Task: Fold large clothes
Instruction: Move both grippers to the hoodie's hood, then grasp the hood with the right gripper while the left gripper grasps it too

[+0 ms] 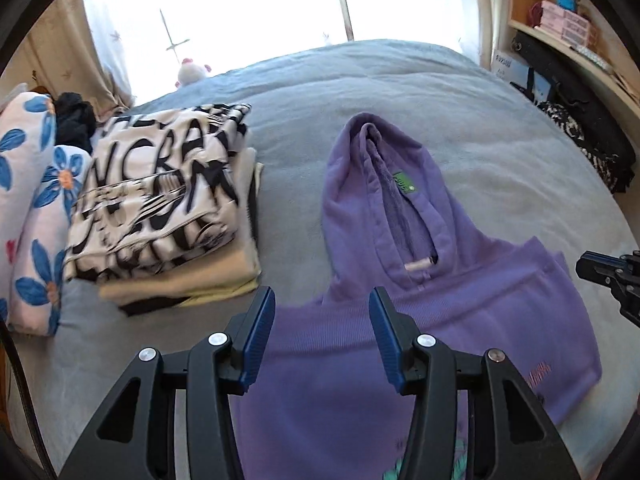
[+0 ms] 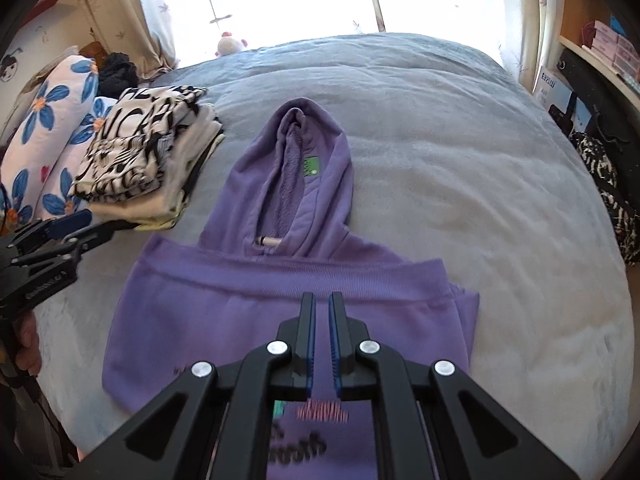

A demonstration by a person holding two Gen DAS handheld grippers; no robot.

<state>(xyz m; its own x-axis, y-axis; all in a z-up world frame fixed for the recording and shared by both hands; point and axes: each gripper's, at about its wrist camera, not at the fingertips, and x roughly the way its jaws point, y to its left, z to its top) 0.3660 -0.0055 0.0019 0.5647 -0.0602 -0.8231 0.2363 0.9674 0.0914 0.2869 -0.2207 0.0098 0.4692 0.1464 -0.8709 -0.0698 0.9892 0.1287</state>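
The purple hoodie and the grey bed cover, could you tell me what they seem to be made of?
Purple hoodie: apparently cotton-type sweatshirt knit, matte, with ribbed hem band and fuzzy fleece inside the hood. Grey bed cover: probably soft plush or microfleece, with a slightly napped surface.

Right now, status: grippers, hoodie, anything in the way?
Left gripper open, empty. Right gripper shut, nothing between its fingers. Purple hoodie partly folded on grey blanket, hood still out flat. Folded stack lies apart, not in the way.
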